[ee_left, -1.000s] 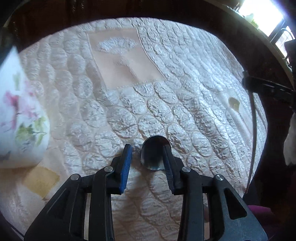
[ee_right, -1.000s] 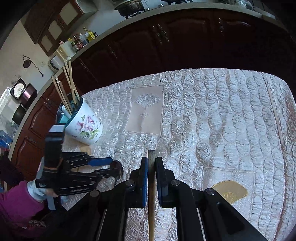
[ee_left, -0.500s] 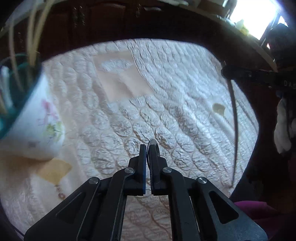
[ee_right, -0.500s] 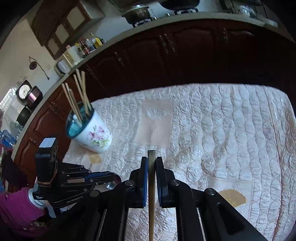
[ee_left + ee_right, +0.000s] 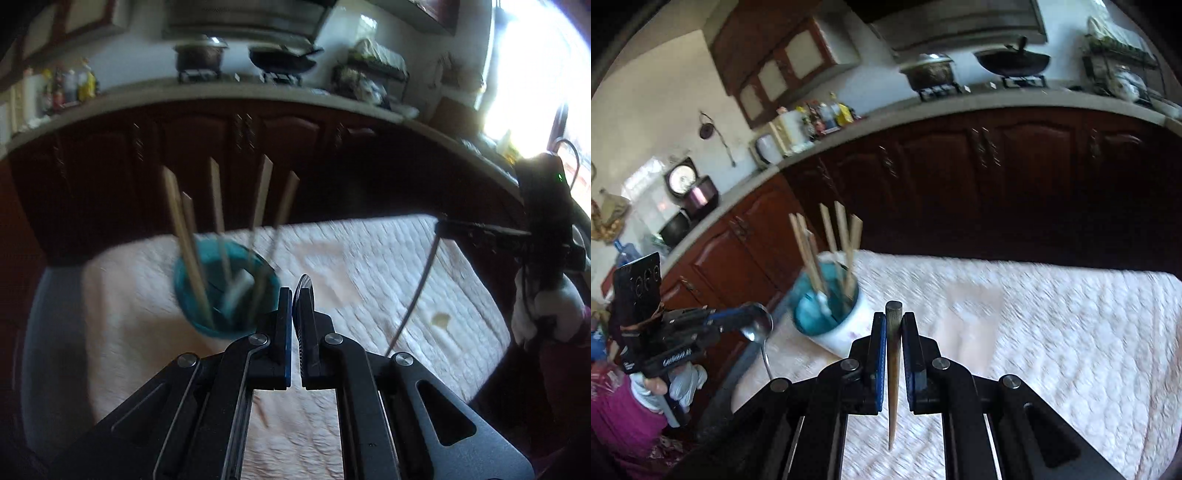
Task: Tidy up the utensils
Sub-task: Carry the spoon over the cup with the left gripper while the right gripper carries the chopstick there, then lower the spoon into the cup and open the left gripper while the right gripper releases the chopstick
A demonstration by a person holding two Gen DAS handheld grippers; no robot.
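Five chopsticks (image 5: 827,251) in cup (image 5: 846,328), one spoon (image 5: 757,326)

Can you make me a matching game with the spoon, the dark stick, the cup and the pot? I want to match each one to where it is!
Things:
1. spoon
2. dark stick
3. cup
4. pot

Places:
A. on the stove
B. in the left gripper
C. on the quilted cloth
D. in the right gripper

Pairs: 1-B, 2-D, 3-C, 4-A

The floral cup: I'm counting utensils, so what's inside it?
The cup holds five wooden chopsticks standing upright and something pale, blurred. Their lower ends and the cup's bottom are hidden.
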